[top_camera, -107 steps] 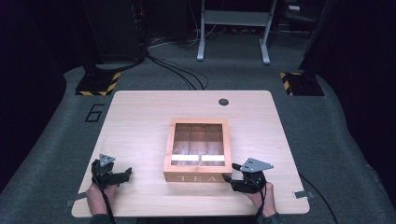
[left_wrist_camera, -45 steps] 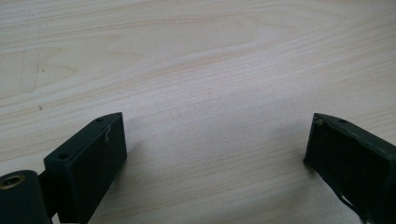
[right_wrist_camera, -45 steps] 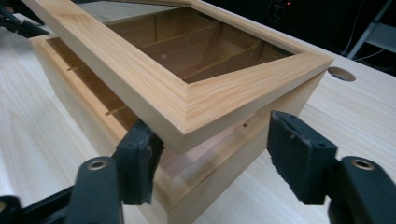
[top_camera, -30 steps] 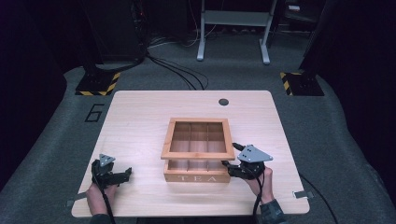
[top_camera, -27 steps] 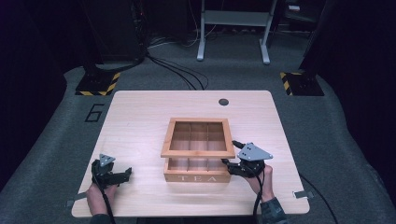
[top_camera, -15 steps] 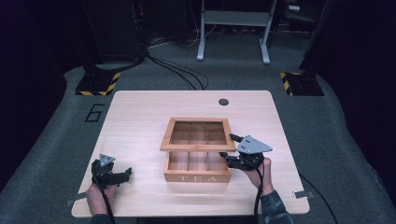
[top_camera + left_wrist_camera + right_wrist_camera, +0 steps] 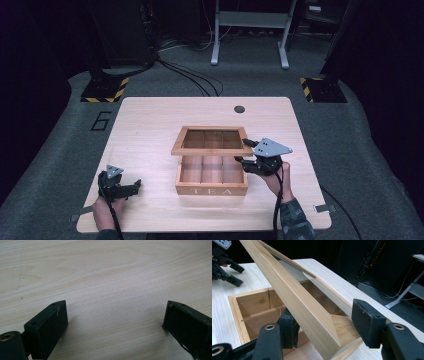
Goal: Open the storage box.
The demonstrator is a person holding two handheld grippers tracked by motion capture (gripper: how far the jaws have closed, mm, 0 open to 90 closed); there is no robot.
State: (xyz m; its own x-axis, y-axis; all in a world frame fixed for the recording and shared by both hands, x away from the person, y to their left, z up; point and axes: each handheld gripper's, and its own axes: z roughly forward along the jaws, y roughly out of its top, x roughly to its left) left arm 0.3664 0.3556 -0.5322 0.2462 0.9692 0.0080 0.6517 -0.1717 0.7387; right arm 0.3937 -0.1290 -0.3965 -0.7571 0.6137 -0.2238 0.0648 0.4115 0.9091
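The right gripper [image 7: 248, 160] sits at the right edge of the wooden tea box [image 7: 212, 176]. Its fingers [image 7: 368, 325] are spread wide, one on each side of the raised corner of the glass-paned lid [image 7: 210, 141], which tilts above the box; whether they touch it cannot be told. The box's square compartments look bare. Left of the box, the left gripper [image 7: 131, 187] rests with fingers [image 7: 48, 326] wide apart over the pale wood-grain surface [image 7: 150, 125], holding nothing.

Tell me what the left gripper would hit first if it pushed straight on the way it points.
Probably the bare table: the left gripper, jaws wide open, looks down on plain wood. In the high view it aims roughly toward the tea box, but that sits well off.
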